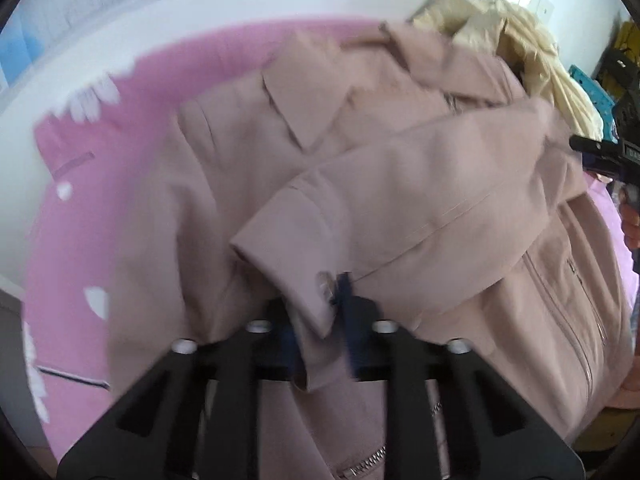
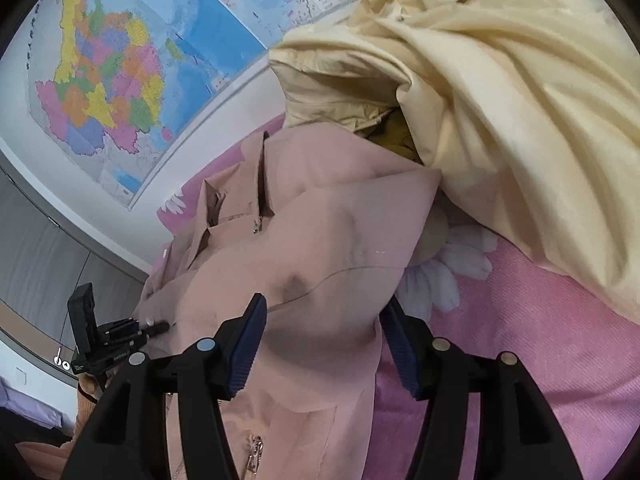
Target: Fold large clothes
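Dusty-pink jacket (image 1: 400, 184) spread out on the pink floral bedsheet (image 1: 100, 208), collar end toward the wall, lapels flopped open near the top. Fabric looks smooth & matte, w/ silver zips showing along the front & at the lower edge. One sleeve (image 1: 400, 208) is folded across the chest, cuff (image 1: 304, 280) w/ a pale button pointing at the left cam. Left gripper (image 1: 320, 332) has its jaws nearly together, pinching that cuff edge betw. the blue pads. Right gripper (image 2: 320, 344): jaws apart, approx. half-wide, jacket's shoulder area bulging up betw. them, pads not pressing it. A small dark dimple sits in the cloth just ahead of the right gripper. Cream-yellow coat (image 2: 500, 100) heaped just beyond the jacket's collar, touching it. Map (image 2: 120, 80) on the wall behind.
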`<state>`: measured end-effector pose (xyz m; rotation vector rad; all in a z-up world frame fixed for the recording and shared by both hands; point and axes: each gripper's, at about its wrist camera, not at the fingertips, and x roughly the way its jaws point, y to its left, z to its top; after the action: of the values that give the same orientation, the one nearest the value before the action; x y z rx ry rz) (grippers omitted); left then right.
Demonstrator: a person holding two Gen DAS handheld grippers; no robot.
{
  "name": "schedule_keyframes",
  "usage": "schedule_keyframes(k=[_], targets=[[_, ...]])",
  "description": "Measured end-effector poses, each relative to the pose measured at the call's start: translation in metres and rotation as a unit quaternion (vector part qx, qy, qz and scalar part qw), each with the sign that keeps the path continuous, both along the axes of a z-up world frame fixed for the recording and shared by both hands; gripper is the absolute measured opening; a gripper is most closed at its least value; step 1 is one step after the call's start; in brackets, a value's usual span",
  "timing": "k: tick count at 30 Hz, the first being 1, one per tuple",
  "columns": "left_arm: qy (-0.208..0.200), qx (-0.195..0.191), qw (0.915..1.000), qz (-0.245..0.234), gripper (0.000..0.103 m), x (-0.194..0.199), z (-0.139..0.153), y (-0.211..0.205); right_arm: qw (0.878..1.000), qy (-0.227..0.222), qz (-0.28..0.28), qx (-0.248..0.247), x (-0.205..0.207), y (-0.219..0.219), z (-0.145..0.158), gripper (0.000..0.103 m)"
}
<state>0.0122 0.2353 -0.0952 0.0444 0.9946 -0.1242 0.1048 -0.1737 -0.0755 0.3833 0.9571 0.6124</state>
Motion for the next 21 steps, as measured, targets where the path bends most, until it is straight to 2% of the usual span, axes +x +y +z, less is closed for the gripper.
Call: schedule_keyframes(k=[2, 5, 7, 9, 12, 14, 15, 16, 19, 21], targets=[[-0.033, 0.025, 0.9991, 0.014, 0.011, 0.002, 0.014, 0.001, 1.000, -0.012, -0.005, -0.004, -0.004, -0.002, 0.008, 0.057], [-0.057, 0.034, 0.9972, 0.034, 0.011, 0.009, 0.031, 0.011, 0.999, -0.043, -0.013, -0.014, -0.011, 0.000, 0.023, 0.057], [-0.059, 0.026, 0.9967, 0.050, 0.011, 0.016, 0.038, 0.023, 0.998, -0.065, -0.011, -0.024, -0.015, 0.007, 0.034, 0.057], [-0.045, 0.015, 0.9980, 0.042, 0.012, 0.020, 0.035, 0.028, 0.996, -0.084, 0.015, -0.029, -0.020, 0.026, 0.043, 0.057], [-0.012, 0.000, 0.9992, 0.037, 0.023, 0.025, 0.018, 0.026, 0.991, -0.099, 0.068, -0.051, -0.023, 0.065, 0.043, 0.057], [-0.003, -0.001, 0.9993, 0.036, 0.036, 0.023, 0.012, 0.026, 0.988, -0.099, 0.099, -0.069, -0.021, 0.093, 0.038, 0.057], [-0.003, -0.011, 0.9994, 0.034, 0.039, 0.021, 0.012, 0.026, 0.986, -0.097, 0.112, -0.076, -0.020, 0.107, 0.034, 0.057], [-0.010, -0.017, 0.9993, 0.033, 0.041, 0.016, 0.015, 0.026, 0.984, -0.093, 0.126, -0.083, -0.020, 0.120, 0.031, 0.056], [-0.046, -0.034, 0.9976, 0.040, 0.057, -0.002, 0.034, 0.034, 0.978, -0.077, 0.170, -0.094, -0.018, 0.158, 0.018, 0.055], [-0.068, -0.037, 0.9960, 0.046, 0.063, -0.015, 0.045, 0.040, 0.972, -0.068, 0.197, -0.104, -0.018, 0.183, 0.011, 0.053]])
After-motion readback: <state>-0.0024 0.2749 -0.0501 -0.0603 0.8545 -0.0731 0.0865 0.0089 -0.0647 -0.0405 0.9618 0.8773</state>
